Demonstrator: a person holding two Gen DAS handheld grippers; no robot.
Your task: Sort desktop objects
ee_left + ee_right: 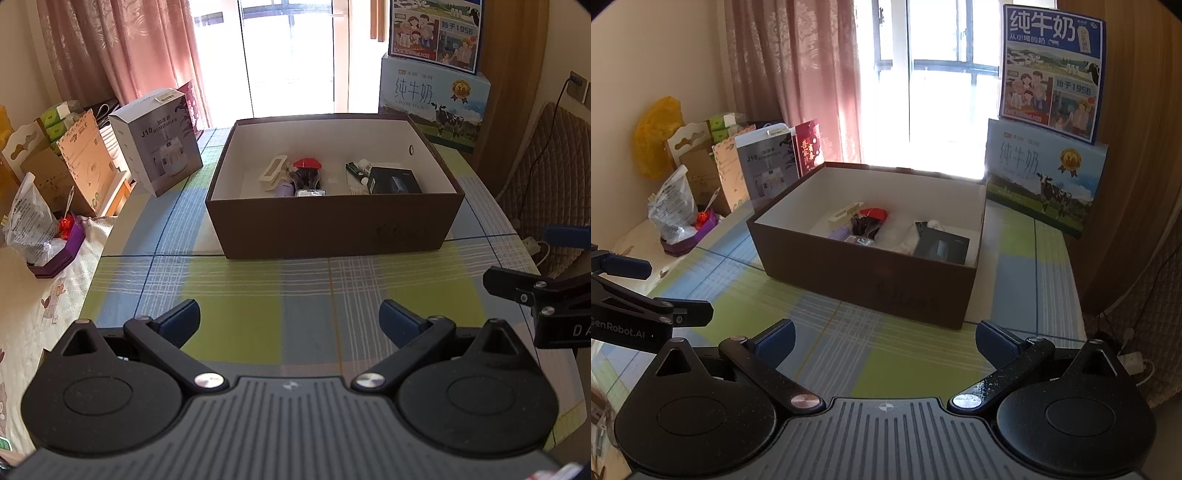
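Inside brown box (332, 229) — items (306, 177) partly hidden

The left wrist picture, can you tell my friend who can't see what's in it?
An open brown box sits on a checked tablecloth, holding small things like a black box and a red-topped item. The left gripper is open and empty in front, and the right gripper shows at the right edge.

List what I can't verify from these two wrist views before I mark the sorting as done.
- Brown box floor nearest the cameras: hidden by its front wall in both views.
- Small items around the dark purple bundle: too small and overlapped to identify.
- Label on the black carton: too small to read.
- Table edge nearest the person: covered by the left gripper and the right gripper.
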